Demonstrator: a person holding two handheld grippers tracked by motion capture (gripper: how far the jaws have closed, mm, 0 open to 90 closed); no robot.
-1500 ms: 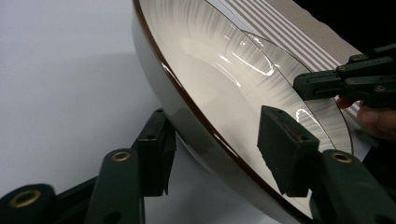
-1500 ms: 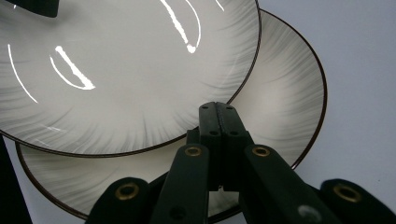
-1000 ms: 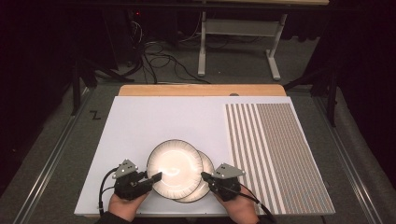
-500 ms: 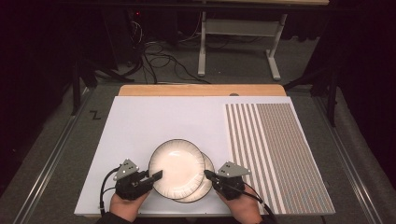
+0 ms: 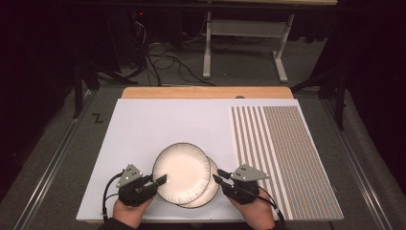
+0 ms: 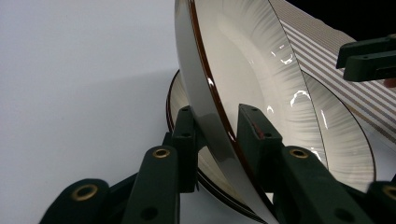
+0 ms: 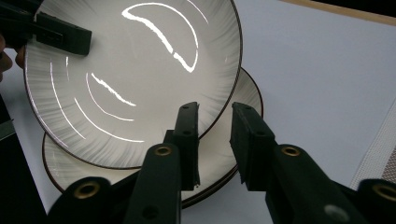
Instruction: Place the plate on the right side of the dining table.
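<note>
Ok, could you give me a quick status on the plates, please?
Left tongs shut on top plate rim, tilted up. Right tongs open at bottom plate rim. Nothing in the way.

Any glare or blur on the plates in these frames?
Right gripper view: strong curved specular streaks on the upper plate. Left gripper view: small highlights on that plate's inner face; the left tool close to the lens looks soft. High view: the plates read nearly blown-out white, and the surroundings beyond the table are very dark.

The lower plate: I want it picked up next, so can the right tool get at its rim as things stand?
Probably yes. The right tool is open beside the lower plate, whose right rim lies bare. The upper plate, tilted up in the left tool, covers only its left part.
</note>
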